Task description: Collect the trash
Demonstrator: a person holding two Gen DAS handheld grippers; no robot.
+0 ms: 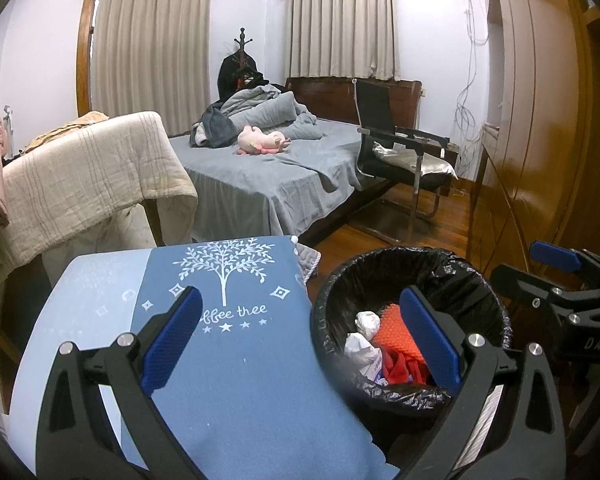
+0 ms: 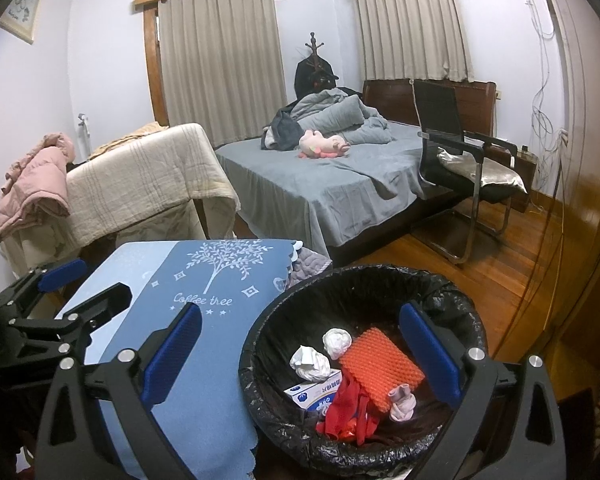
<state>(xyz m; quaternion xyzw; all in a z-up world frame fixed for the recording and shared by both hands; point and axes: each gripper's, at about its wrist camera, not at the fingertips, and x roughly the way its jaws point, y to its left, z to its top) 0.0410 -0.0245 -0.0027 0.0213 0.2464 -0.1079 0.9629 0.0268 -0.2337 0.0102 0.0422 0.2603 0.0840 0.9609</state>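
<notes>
From the left wrist view I see the left gripper (image 1: 302, 334) with its jaws spread wide and nothing between them; one blue pad (image 1: 172, 340) is over the blue tablecloth (image 1: 228, 360), the other over the trash bin (image 1: 500, 316). The bin, lined with a black bag, stands on the wooden floor just beside the cloth-covered table. In this view the bin holds crumpled white paper (image 1: 367, 322), an orange textured sheet (image 1: 394, 322) and red material (image 1: 400, 368); the near pad hides the rest. The right gripper (image 1: 540, 276) shows at the right edge, past the bin; I read its jaws as apart.

The right wrist view looks more directly into the trash bin (image 2: 472, 320). Here I confirm the right gripper (image 2: 300, 344) has its jaws wide apart and empty. This view adds items the other does not show clearly: a small white-and-blue box (image 2: 316, 394) and a pale pink balled item (image 2: 403, 402), alongside the paper wads (image 2: 337, 340), the orange sheet (image 2: 380, 364) and the red material (image 2: 350, 408). The left gripper (image 2: 60, 288) appears at the left edge over the tablecloth (image 2: 204, 360), jaws apart.

Both views show a bed (image 2: 324, 184) and a chair (image 2: 460, 160) in the background.
</notes>
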